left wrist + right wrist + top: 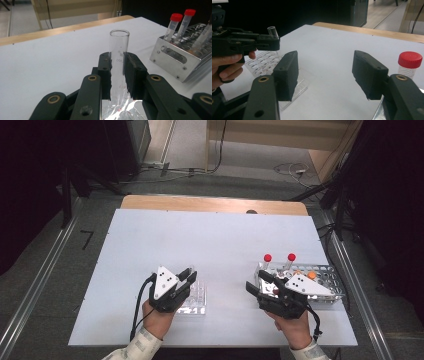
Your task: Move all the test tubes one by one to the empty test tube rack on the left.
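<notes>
Overhead, the left claw (pixel 117 72) pinches an open clear glass tube (pixel 118 56) upright above a clear plastic rack (pixel 195 298) on the white table (pixel 200 240) (right claw (pixel 327 75) gapes wide, empty), so a loosened squeeze could probably drop it.

Open white table (pixel 210 240) ahead; metal rack (pixel 327 270) blocking far right.

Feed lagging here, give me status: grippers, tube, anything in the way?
Left gripper shut on open glass tube, over clear rack. Right gripper open, empty, beside metal rack. Nothing between them.
</notes>
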